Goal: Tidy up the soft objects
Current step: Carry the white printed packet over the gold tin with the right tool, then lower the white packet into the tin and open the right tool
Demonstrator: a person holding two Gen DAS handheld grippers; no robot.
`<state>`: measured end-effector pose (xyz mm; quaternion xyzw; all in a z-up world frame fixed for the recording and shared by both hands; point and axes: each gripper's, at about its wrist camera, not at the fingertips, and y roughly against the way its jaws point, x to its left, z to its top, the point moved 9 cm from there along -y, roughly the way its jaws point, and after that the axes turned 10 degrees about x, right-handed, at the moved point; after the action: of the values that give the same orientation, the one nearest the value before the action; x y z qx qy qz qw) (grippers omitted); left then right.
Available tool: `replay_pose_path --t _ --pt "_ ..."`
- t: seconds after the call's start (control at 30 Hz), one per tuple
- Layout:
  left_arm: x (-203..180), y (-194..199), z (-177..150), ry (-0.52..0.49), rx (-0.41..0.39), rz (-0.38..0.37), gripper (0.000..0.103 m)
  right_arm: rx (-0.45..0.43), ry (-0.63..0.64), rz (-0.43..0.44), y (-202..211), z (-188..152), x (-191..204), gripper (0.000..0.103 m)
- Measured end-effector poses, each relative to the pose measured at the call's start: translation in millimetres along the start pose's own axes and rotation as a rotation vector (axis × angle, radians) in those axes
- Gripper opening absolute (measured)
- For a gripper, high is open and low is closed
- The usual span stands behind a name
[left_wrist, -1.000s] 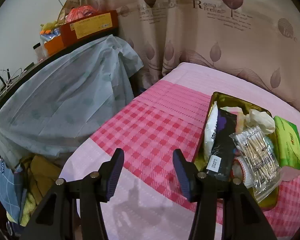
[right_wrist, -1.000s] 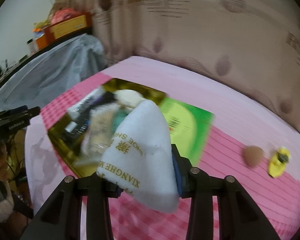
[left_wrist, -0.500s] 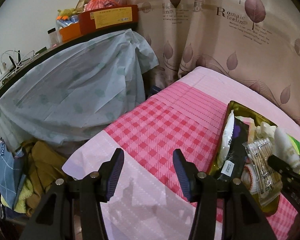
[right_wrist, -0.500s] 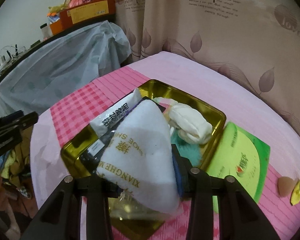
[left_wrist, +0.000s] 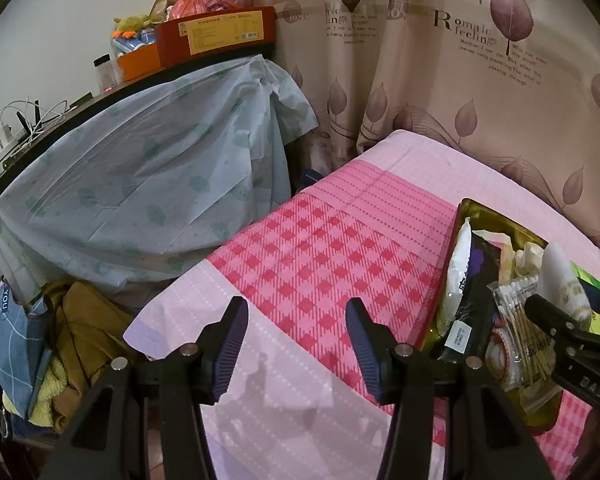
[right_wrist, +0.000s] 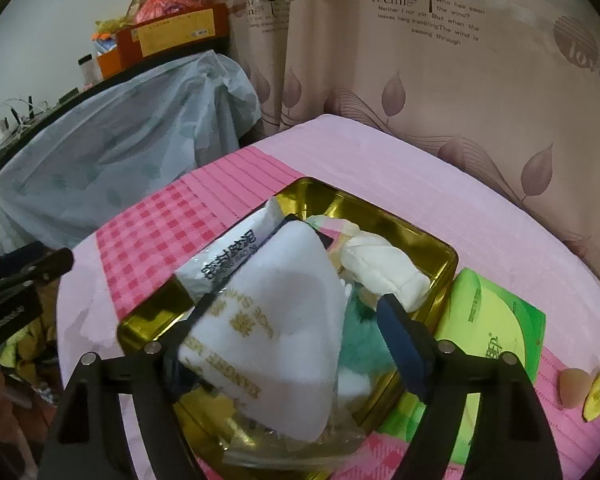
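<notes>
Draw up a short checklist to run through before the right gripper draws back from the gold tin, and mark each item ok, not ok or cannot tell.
1. Right gripper has just been opening; right finger pad clear of white cloth: ok.
2. Left finger clear of cloth: cannot tell, hidden behind it.
3. Cloth over gold tin, on the items inside: ok.
4. Cloth settled, not leaning on the fingers: cannot tell.
5. Left gripper open, empty, clear of tin: ok.
6. Green pack outside tin, still to sort: not ok.

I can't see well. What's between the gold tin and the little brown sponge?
In the right wrist view, a green packet lies between the gold tin and the brown sponge.
</notes>
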<state>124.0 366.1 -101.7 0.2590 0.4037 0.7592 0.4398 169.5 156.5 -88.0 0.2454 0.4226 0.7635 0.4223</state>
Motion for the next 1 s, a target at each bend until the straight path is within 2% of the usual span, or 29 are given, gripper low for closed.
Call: replay_pose_path --t 0.1,0.37,0.6,0.77,1.0 --pt "-1 -1 0 -0.006 -0.003 0.002 0.052 -0.017 0.001 0.022 8 -2 2 0.087" --pt "-4 -1 -1 -0.020 -0.009 0.008 0.052 -0.055 -0.011 0.048 33 -12 1 0.089" --pt "-7 0 -2 -0.035 -0.015 0.016 0.052 -0.102 -0.052 0.048 60 -25 -19 0.089" --pt "-8 0 -3 -0.036 -0.014 0.017 0.052 -0.102 -0.077 -0.037 73 -53 -57 0.090" --pt "-9 2 -3 -0.040 -0.023 0.023 0.052 -0.043 -0.207 -0.177 81 -119 -151 0.090"
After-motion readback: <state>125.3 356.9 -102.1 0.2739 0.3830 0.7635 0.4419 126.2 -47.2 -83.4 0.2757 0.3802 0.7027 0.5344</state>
